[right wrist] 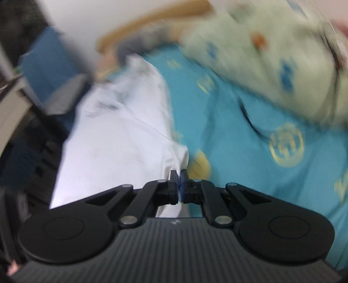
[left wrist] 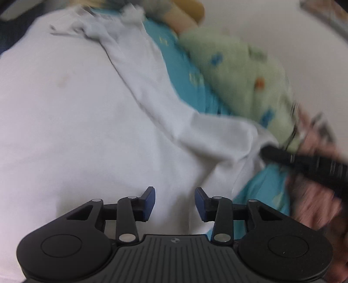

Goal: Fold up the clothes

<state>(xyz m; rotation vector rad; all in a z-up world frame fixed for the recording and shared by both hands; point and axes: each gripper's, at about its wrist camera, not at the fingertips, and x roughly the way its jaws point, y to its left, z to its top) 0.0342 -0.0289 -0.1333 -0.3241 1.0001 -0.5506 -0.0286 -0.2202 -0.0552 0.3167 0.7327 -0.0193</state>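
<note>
A white garment (left wrist: 82,122) lies spread over a teal patterned bedsheet (left wrist: 184,65). My left gripper (left wrist: 175,203) hovers open just above the white cloth, with nothing between its blue pads. In the right wrist view my right gripper (right wrist: 179,185) is shut on a corner of the white garment (right wrist: 121,130), which stretches away to the upper left over the teal sheet (right wrist: 250,156). From the left wrist view the right gripper shows as a dark blurred bar (left wrist: 304,163) at the cloth's right corner, held by a hand (left wrist: 315,196). Both views are motion-blurred.
A pale green pillow or cloth with blue and orange prints (left wrist: 243,74) lies on the teal sheet beyond the white garment. A tan rounded object (left wrist: 184,13) sits at the far end. Dark furniture and a blue item (right wrist: 47,61) stand off the bed's left side.
</note>
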